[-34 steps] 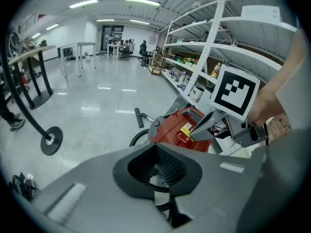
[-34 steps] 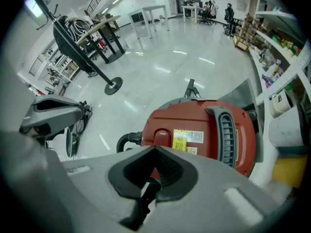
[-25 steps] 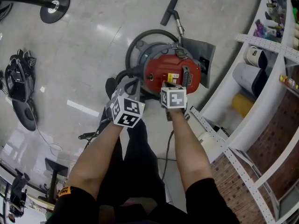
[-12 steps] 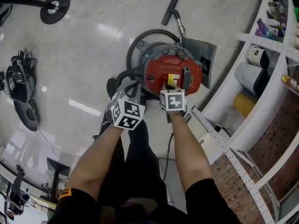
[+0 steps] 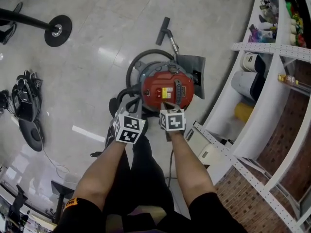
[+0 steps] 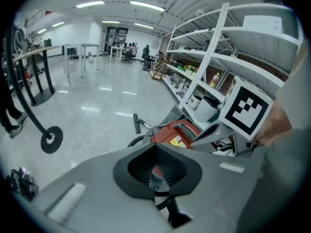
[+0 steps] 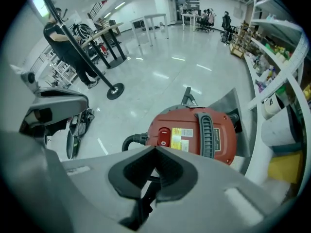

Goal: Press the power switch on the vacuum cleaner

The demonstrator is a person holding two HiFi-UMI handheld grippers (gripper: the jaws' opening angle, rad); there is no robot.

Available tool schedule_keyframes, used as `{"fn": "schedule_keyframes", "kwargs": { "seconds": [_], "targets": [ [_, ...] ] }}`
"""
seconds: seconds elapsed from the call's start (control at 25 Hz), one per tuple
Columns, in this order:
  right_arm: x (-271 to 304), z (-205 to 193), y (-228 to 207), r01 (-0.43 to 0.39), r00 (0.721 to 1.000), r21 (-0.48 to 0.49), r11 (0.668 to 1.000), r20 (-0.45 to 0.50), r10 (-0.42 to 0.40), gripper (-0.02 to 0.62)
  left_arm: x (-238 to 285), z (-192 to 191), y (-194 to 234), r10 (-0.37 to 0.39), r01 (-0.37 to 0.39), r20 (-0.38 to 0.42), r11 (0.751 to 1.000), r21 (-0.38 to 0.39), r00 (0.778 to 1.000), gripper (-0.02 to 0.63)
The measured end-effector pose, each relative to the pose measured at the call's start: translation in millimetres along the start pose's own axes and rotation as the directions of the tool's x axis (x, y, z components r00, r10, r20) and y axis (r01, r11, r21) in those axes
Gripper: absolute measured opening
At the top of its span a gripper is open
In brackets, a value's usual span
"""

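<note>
While the head view sets the vacuum (image 5: 167, 89) on the floor, the right gripper (image 5: 166, 108) hangs over its near edge and the left gripper (image 5: 130, 106) hangs off its left side. Left gripper view: jaws pressed together, empty. Right gripper view: jaws pressed together, empty. The switch (image 7: 164, 136) on the vacuum's top lies straight ahead.

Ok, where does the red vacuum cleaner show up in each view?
Head view: vacuum cleaner at centre, on the floor, seen from above.
Left gripper view: vacuum cleaner right of centre, lower part hidden behind the jaws.
Right gripper view: vacuum cleaner at centre, just above the jaws.
Shared landmark: the yellow label on its red lid.
</note>
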State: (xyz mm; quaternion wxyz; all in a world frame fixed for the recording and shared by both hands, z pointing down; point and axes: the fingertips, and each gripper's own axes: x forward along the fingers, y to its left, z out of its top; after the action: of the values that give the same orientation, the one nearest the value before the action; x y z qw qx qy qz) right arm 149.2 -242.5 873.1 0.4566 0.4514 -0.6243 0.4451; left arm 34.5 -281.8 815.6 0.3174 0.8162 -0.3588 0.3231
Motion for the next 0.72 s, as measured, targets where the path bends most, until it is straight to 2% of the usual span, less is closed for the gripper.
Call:
{"fn": "schedule_keyframes", "kwargs": {
  "seconds": [0.16, 0.32, 0.52, 0.72],
  "targets": [
    [-24.7, 1.9, 12.6, -0.028, 0.997, -0.028, 0.999, 0.069, 0.030, -0.008, -21.7, 18.9, -7.2, -0.003, 0.003, 0.030, 1.000, 0.015, 1.000, 0.015],
    [-59.7, 5.9, 23.7, -0.020, 0.987, -0.017, 1.000, 0.159, 0.022, -0.008, -51.8, 27.2, -26.1, -0.076, 0.073, 0.037, 0.996, 0.059, 0.996, 0.015],
    [-120.7, 33.8, 41.4, -0.050, 0.951, 0.057, 0.997, 0.309, 0.030, -0.008, -86.0, 45.3, -32.1, -0.095, 0.090, 0.071, 0.994, 0.068, 0.993, 0.015],
    [-183.7, 58.6, 57.6, -0.034, 0.908, 0.011, 0.999, 0.418, 0.026, -0.008, -125.3, 85.1, -31.8, -0.062, 0.052, 0.170, 0.997, 0.059, 0.983, 0.015]
  ]
}}
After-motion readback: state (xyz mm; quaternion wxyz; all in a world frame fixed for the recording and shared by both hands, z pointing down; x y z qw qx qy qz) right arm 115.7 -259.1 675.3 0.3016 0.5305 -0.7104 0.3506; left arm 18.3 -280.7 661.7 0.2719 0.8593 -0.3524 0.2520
